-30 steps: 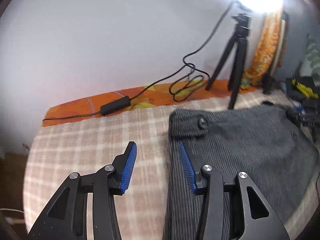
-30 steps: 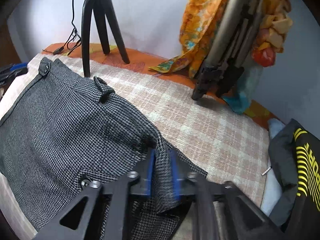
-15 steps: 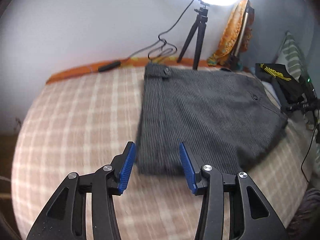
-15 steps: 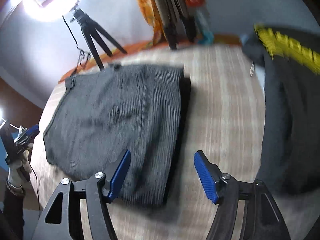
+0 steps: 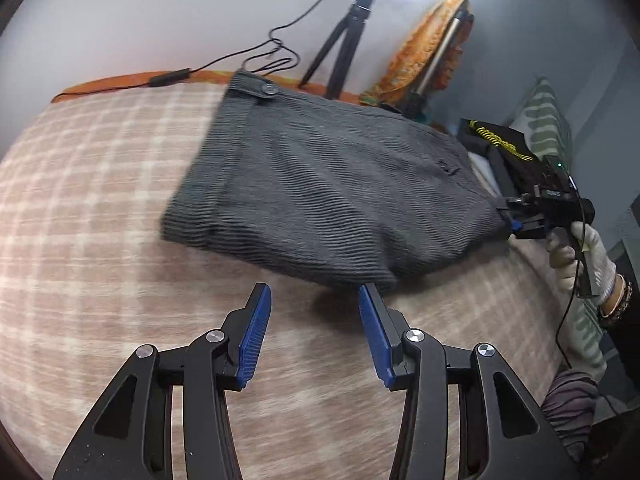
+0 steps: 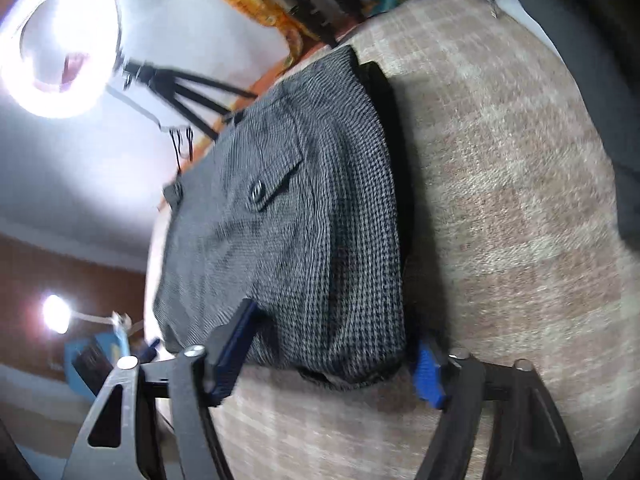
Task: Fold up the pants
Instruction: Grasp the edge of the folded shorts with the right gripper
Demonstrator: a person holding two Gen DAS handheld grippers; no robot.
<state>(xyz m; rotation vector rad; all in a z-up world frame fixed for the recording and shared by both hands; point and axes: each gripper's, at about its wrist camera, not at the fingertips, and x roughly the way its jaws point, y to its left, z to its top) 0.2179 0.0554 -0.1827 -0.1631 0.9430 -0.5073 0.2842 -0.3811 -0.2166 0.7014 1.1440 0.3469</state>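
Your left gripper [image 5: 314, 320] hangs spread wide, empty, just short of the folded pants [image 5: 320, 196] on the checked blanket [image 5: 100, 200]. Your right gripper [image 6: 328, 356] gapes around the pants' near end, not clamped.

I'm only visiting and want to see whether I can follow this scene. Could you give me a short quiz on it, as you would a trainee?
1. What do the folded pants lie on? A) a checked blanket B) a wooden floor C) a glass table
2. True or false: the left gripper has its jaws shut on the pants.
3. Fill in: one end of the pants sits between the spread jaws of the ___ gripper.

Key: 1 A. 2 False: its jaws stand apart above the blanket, just short of the pants' near edge. 3 The right gripper.
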